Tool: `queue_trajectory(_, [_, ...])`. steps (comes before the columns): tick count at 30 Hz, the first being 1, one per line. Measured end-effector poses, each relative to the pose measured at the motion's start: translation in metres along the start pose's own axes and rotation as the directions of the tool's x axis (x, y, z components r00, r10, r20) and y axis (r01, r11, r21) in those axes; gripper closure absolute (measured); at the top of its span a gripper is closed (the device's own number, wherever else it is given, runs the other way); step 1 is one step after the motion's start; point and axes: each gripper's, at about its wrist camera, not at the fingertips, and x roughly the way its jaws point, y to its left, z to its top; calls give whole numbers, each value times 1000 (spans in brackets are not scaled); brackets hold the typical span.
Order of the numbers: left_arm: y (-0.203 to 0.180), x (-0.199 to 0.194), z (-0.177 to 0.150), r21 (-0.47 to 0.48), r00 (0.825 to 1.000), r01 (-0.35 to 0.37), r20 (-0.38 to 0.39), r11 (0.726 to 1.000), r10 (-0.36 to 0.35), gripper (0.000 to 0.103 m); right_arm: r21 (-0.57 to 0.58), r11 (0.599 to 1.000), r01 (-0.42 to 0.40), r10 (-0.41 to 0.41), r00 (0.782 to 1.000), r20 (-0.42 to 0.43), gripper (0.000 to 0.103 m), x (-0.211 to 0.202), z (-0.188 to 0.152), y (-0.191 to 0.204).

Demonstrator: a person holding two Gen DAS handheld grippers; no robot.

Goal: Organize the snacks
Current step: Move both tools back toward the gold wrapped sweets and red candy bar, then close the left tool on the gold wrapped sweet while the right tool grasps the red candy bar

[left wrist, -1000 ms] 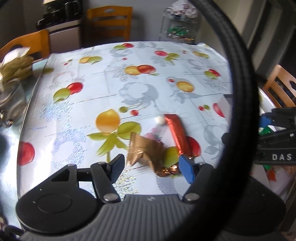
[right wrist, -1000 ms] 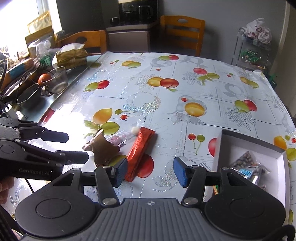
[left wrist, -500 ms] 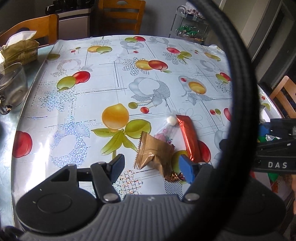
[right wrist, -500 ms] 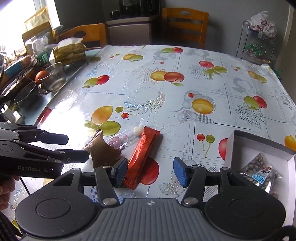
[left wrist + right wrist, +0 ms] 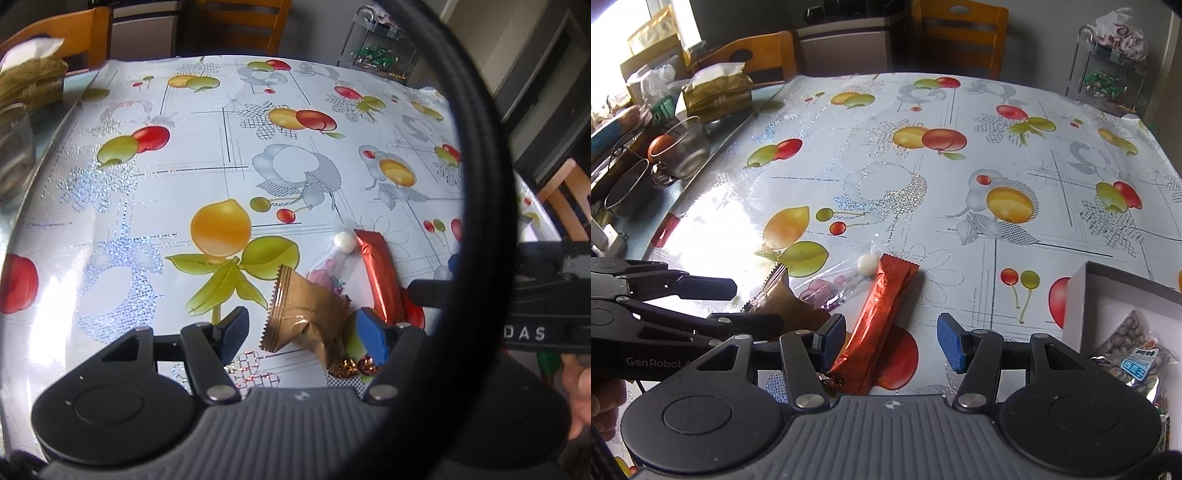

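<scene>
A worktop (image 5: 960,192) covered in a glossy fruit-printed cloth fills both views, with a small cluster of snacks near its front edge. The left tongs (image 5: 303,325) reach in low and level from the left side, spread wide apart and gripping nothing; a gold wrapped snack (image 5: 301,314) with crimped edges lies on the cloth directly between the two fingertips, nearer the right one. In the right wrist view the same tongs (image 5: 753,306) show as two long black fingers stretched sideways, one above the other, either side of the brown-looking gold wrapper (image 5: 786,302). The right tongs (image 5: 892,336) hang just above the worktop, pointing forward, also released with a wide gap between the blue pads (image 5: 951,347). A long red wrapped bar (image 5: 875,325) lies at a slant on the cloth, its near end beside the left pad and partly inside the gap. Just left of the bar rests a clear plastic packet (image 5: 834,282) of pink sweets, with a small white ball (image 5: 867,264) touching the bar's far corner. Two small foil-wrapped sweets (image 5: 354,365) sit close under the left tongs' right fingertip. At the right edge stands a white box (image 5: 1075,295) holding a clear bag of seeds or nuts (image 5: 1130,347). A sliver of the person's hand (image 5: 604,410) shows at the lower left, behind the left tool.
</scene>
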Motion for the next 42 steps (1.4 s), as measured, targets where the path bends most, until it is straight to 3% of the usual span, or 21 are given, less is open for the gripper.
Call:
queue_trajectory(8, [15, 15, -1, -62, 999, 41, -14, 997, -42, 39, -8, 1000, 4, -4, 1000, -16, 46, 4, 1, 1])
queue_trajectory(15, [15, 26, 0, -49, 998, 57, -18, 997, -58, 39, 0, 1000, 11, -11, 999, -37, 46, 14, 2, 2])
queue_trajectory(22, [9, 28, -4, 15, 997, 76, 18, 997, -76, 39, 26, 999, 34, -33, 998, -53, 46, 23, 6, -2])
queue_trajectory(31, [-6, 29, -13, 142, 999, 35, 33, 989, -40, 39, 25, 999, 32, -30, 998, -53, 41, 26, 9, -1])
queue_trajectory(37, [-15, 31, -18, 240, 998, -14, 59, 971, 0, 56, 16, 999, 31, -30, 998, -61, 40, 31, 10, 3])
queue_trajectory(42, [-16, 30, -19, 252, 998, -22, 67, 968, 6, 64, 16, 999, 33, -32, 997, -68, 39, 39, 10, 4])
